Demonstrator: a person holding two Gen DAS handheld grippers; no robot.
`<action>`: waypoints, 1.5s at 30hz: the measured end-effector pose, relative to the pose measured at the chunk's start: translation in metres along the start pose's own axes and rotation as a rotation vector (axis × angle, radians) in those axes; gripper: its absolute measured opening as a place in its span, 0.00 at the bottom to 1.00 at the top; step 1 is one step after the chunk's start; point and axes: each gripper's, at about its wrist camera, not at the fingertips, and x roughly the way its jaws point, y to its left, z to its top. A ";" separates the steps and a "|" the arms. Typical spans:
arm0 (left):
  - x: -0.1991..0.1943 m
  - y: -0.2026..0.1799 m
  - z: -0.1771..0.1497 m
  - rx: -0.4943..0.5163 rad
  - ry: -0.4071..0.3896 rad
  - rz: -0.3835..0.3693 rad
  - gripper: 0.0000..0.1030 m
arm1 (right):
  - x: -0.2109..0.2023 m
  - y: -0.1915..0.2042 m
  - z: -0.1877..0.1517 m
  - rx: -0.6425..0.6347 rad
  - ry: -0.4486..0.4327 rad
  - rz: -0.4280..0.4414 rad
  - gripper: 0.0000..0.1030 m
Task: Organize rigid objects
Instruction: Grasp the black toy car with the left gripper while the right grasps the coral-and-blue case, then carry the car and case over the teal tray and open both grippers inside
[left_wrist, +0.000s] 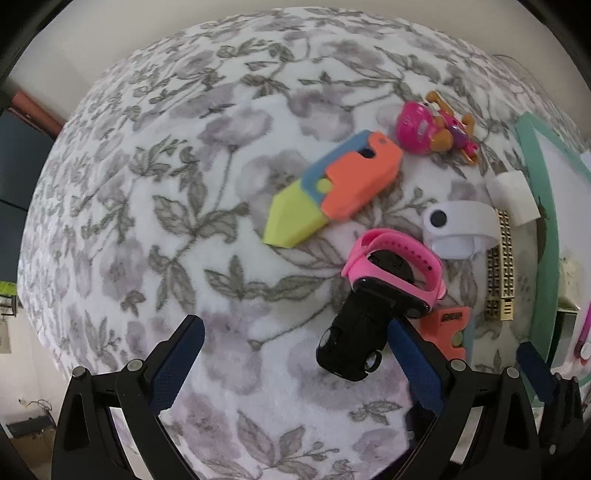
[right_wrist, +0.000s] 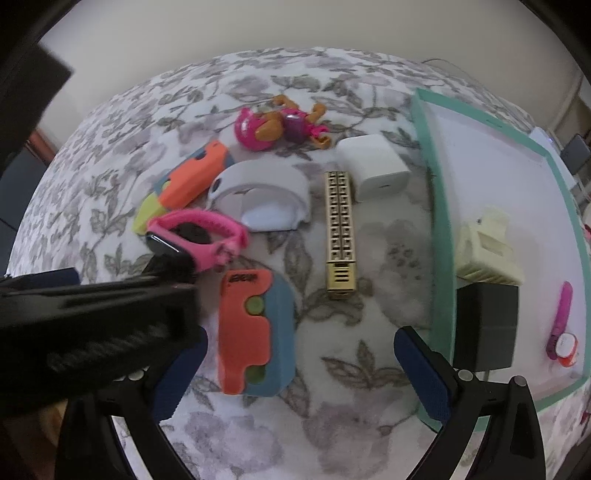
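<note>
Both grippers, left (left_wrist: 295, 343) and right (right_wrist: 299, 354), hung jaws apart; grabbing the car (left_wrist: 352, 341) risked snagging the watch (left_wrist: 397, 271) overlapping it.

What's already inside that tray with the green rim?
The tray holds a cream block, a black box and a pink-purple item. Its far right side runs out of view.

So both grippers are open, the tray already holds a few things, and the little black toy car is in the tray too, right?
Not quite. The black toy car is not in the tray: the left wrist view shows it lying on the floral cloth, partly under the pink watch. The rest holds: both the left gripper and the right gripper are open, and the tray holds several things.
</note>
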 end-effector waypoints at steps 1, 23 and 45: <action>0.000 -0.002 -0.001 0.000 -0.001 -0.001 0.97 | 0.001 0.001 0.000 -0.006 0.002 -0.006 0.97; 0.012 -0.029 0.007 0.037 0.002 -0.077 0.44 | 0.004 -0.011 0.003 0.037 0.007 -0.021 0.45; -0.037 0.003 0.011 -0.041 -0.108 -0.067 0.35 | -0.011 -0.030 -0.002 0.109 0.016 0.029 0.44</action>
